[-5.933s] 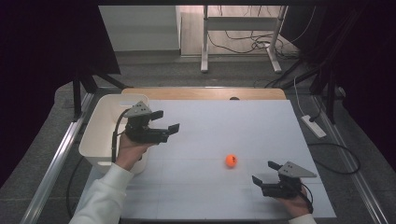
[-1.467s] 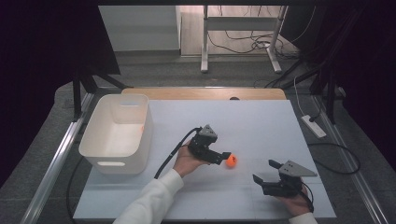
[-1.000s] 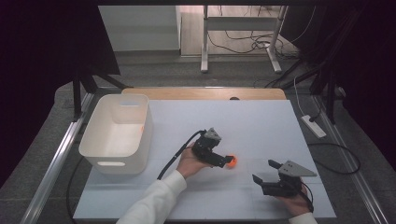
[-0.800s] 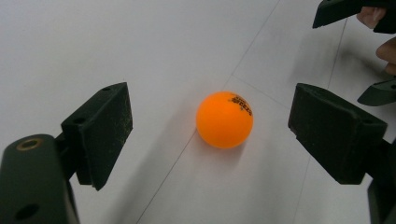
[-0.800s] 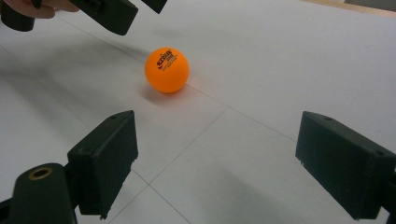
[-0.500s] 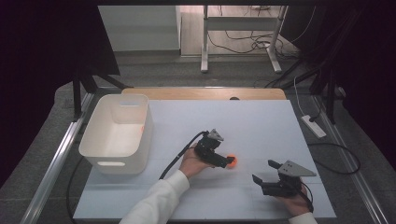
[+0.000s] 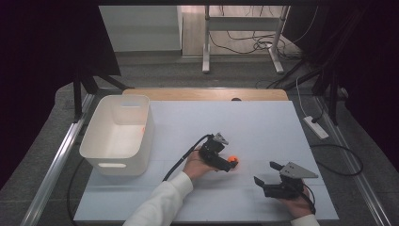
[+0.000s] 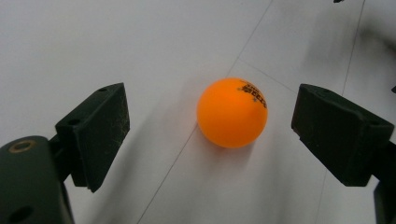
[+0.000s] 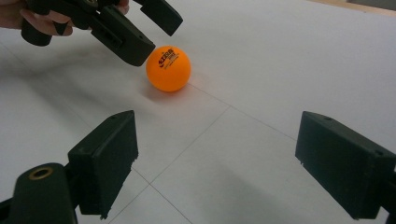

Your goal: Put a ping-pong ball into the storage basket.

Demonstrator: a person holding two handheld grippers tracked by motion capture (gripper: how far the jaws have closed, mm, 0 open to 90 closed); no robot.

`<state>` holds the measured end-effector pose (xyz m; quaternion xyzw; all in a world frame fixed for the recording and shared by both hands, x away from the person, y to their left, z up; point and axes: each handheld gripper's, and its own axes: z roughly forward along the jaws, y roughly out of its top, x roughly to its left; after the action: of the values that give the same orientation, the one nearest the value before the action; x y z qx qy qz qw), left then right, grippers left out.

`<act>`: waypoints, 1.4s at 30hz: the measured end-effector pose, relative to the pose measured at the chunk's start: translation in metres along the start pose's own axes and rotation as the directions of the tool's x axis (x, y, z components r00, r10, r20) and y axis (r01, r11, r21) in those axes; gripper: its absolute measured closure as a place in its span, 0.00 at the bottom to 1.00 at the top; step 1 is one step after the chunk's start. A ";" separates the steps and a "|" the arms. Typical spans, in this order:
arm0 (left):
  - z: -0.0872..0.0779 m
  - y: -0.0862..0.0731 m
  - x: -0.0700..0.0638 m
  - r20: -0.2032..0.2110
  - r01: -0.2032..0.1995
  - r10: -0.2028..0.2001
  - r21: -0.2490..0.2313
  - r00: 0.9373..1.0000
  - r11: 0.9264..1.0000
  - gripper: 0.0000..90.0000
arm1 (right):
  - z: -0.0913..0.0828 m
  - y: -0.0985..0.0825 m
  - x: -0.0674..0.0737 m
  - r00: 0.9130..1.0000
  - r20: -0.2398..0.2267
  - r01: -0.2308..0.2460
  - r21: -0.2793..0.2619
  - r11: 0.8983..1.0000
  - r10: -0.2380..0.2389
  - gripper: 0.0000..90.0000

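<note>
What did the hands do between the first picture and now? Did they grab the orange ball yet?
The left gripper came away from the white bin and across the table to the orange ball. Its jaws have just been opening and now stand on either side of the ball with gaps, so it is not grabbed yet. The ball, the bin and the right gripper stayed where they were.

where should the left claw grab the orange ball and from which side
Grip the orange ball across its widest middle, coming in low along the table from the person's side, as the left claw is already lined up. Its jaws have just been opening and stand either side of the ball, not touching it. Being round, it would likely roll away from an off-centre pinch.
</note>
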<state>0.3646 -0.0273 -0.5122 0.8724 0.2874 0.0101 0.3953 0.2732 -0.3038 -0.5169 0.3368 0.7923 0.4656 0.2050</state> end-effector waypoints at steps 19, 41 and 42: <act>0.018 0.004 -0.006 0.012 -0.041 0.041 0.051 0.999 0.998 0.13 | 0.000 0.000 0.000 1.000 -0.002 0.001 0.001 1.000 -0.001 0.14; 0.017 0.007 -0.009 -0.010 -0.064 0.065 0.040 0.998 0.997 0.56 | 0.000 0.000 0.000 1.000 -0.002 0.002 0.004 1.000 -0.002 0.14; 0.016 0.007 -0.009 -0.008 -0.067 0.067 0.036 0.998 0.997 0.56 | 0.000 0.000 0.000 1.000 -0.002 0.002 0.005 1.000 -0.002 0.14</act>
<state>0.3645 -0.0464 -0.5165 0.8884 0.2600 0.0224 0.3777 0.2729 -0.3037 -0.5171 0.3360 0.7939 0.4640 0.2039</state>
